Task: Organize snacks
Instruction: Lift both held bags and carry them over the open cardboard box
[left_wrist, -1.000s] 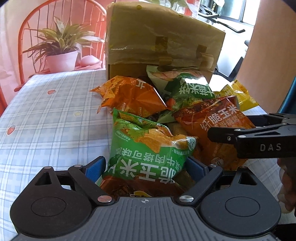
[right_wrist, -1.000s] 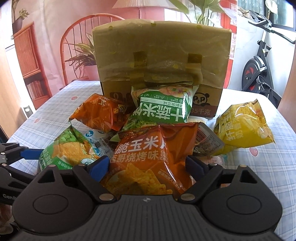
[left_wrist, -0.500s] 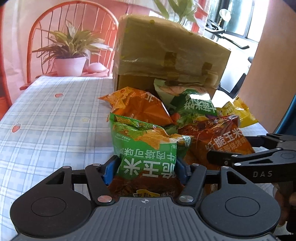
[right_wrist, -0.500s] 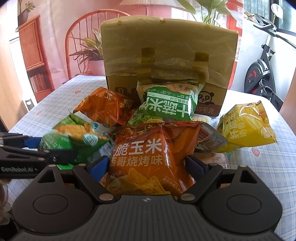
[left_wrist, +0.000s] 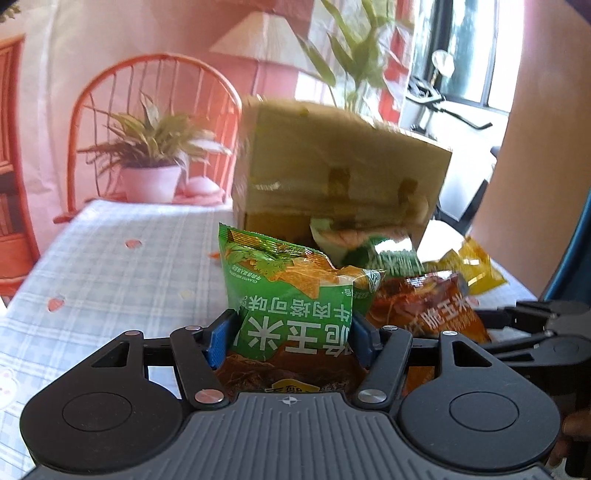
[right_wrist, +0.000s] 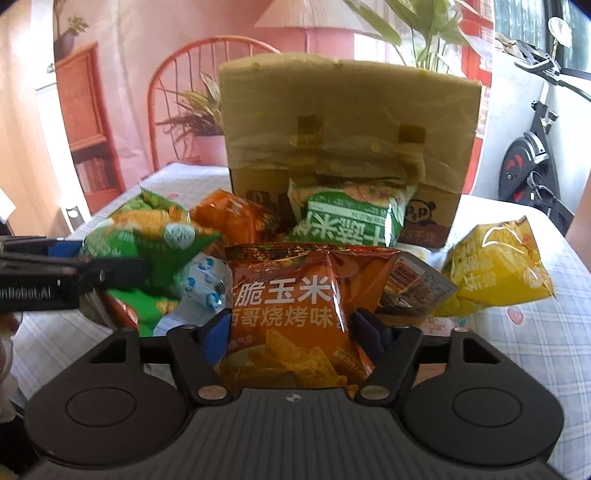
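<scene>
The left gripper (left_wrist: 291, 338) is clamped on a green corn-chip bag (left_wrist: 295, 295) at lower centre, raised off the pile. The right gripper (right_wrist: 291, 332) pinches an orange barbecue corn-chip bag (right_wrist: 299, 306). Beyond them, an orange packet (right_wrist: 232, 218), a green-white bag (right_wrist: 351, 218) and a yellow bag (right_wrist: 495, 266) lie loose before the cardboard box (right_wrist: 347, 122) on the checked tablecloth (left_wrist: 122, 266). Sorting looks barely begun; most snacks remain.

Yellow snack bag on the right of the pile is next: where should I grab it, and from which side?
Take the yellow snack bag by its crimped top seam, coming from above on its open right side. It stands puffed and tilted, apart from the cardboard box, seam uppermost; the inflated middle would probably slip. Both tools are holding bags now.
</scene>
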